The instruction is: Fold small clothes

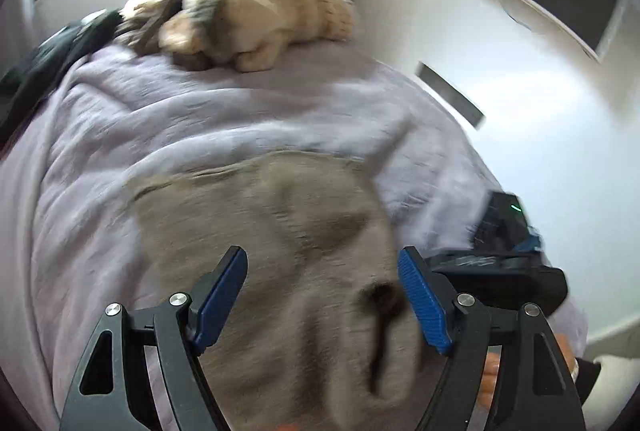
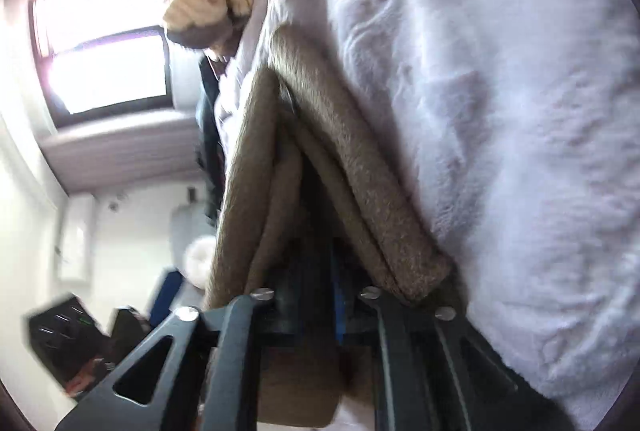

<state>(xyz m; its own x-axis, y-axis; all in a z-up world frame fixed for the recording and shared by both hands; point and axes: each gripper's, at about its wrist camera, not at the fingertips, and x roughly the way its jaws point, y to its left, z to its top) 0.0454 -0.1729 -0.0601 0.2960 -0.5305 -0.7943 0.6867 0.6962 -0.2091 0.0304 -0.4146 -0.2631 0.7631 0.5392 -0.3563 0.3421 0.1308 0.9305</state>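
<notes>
Grey-brown knit, thick and fuzzy: that is the garment (image 1: pixel 280 251) I am folding, and it lies on the bed (image 1: pixel 120 135) over a pale lilac blanket. In my left view it fills the lower middle of the frame, directly under and ahead of my left gripper (image 1: pixel 324 299), whose blue-padded jaws stand wide apart with nothing pressed between them; the cloth shows below the gap, not in it. Its far edge runs across the frame from left to right, so the piece seems to lie crosswise to that gripper.

My right gripper (image 2: pixel 316 295) is the nearer one to the work. In the right view the garment (image 2: pixel 340 167) rises from the jaws towards the upper middle of the frame as two doubled bands that meet in a peak, long axis running straight away from me. The blue pads sit in shadow beneath those layers, so I cannot tell whether the jaws are gripping the cloth or have let it go; probably the fold merely drapes over them.

The piece looks already doubled, edges thick and rounded. A cream ribbed knit (image 1: pixel 248 15) waits at the upper middle of the left frame, well apart from the grey one.
</notes>
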